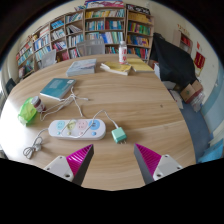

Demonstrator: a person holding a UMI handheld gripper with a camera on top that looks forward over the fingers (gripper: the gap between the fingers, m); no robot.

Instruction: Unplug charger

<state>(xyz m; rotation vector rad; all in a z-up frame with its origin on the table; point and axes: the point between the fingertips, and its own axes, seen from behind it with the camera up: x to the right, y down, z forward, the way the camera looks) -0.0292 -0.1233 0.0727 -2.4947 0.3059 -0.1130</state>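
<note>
A white power strip (76, 128) lies on the round wooden table (150, 105), ahead and to the left of my fingers. A small teal charger (118, 134) lies on the table right next to the strip's right end, just ahead of the fingers. A white cable (75, 102) runs from the strip toward the far left. My gripper (112, 158) is open, its pink pads wide apart over bare table, with nothing between them.
A coiled white cable (33, 146) lies left of the strip. A green object (27, 110) and a blue book (57, 87) sit at the far left. Papers (116, 68) and a bottle (123, 53) stand at the far edge. Bookshelves (100, 25) line the wall; a dark chair (172, 62) stands right.
</note>
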